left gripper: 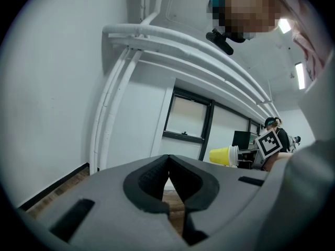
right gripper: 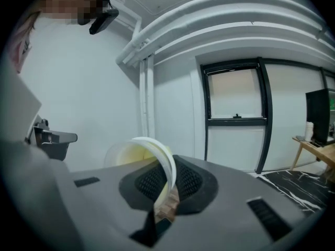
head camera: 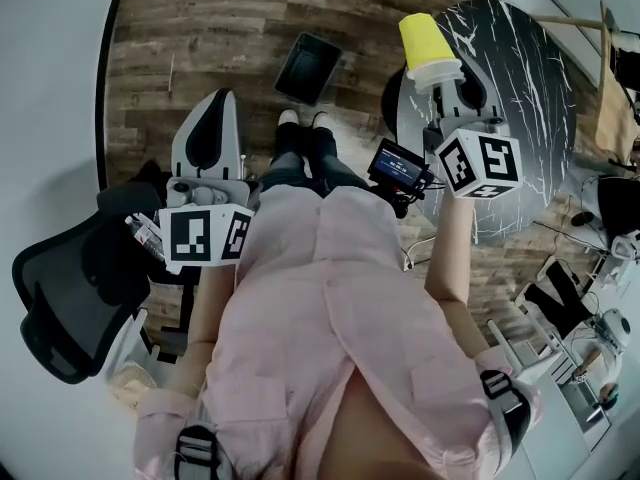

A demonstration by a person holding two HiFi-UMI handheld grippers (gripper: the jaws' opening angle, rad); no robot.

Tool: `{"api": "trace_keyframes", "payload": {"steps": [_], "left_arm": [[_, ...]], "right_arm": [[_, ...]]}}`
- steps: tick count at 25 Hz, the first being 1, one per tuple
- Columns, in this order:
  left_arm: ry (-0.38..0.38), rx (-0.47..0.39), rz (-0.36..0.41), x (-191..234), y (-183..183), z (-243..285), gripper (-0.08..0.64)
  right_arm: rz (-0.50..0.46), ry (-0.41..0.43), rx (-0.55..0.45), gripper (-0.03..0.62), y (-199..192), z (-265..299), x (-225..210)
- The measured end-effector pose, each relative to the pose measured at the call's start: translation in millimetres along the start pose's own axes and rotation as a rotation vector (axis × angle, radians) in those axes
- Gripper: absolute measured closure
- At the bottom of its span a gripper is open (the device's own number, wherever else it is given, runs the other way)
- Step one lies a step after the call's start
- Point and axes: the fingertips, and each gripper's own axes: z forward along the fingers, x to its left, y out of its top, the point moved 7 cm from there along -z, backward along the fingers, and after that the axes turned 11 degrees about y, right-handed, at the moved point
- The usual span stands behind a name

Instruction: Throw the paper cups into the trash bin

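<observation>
Looking down on a standing person over a wood floor [head camera: 200,28]. The right tongs [head camera: 442,80] pinch the rim of a yellow paper cup [head camera: 429,43], held in the air off to the right of the black trash bin [head camera: 307,66] on the floor ahead. The left tongs [head camera: 216,103] are pressed together on nothing. The cup appears picked up; carrying it over the bin and dropping it remain

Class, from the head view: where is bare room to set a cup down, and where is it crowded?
Bare: wood floor left of the bin; marble table right of the yellow cup in the right tongs. Crowded: around the office chair, lower left.
</observation>
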Motion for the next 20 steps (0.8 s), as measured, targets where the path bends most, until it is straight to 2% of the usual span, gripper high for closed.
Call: {"api": "trace_keyframes", "payload": {"steps": [4, 6, 12, 20], "left_arm": [[0.013, 0.004, 0.001, 5.7, -0.9, -4.2, 0.545], [0.019, 0.002, 0.000, 7.3, -1.2, -6.1, 0.545], [0.018, -0.005, 0.009, 10.5, 2.5, -7.9, 0.545], [0.017, -0.013, 0.022, 16.9, 8.8, -5.4, 0.545]], "right_arm": [[0.009, 0.038, 0.018, 0.554, 7.7, -9.1, -1.5], [0.019, 0.028, 0.028, 0.554, 9.8, -22.8, -6.3], [0.032, -0.062, 0.077, 0.554, 1.4, -65.0, -30.8], [-0.038, -0.193, 0.126, 0.554, -0.5, -98.0, -69.9]]}}
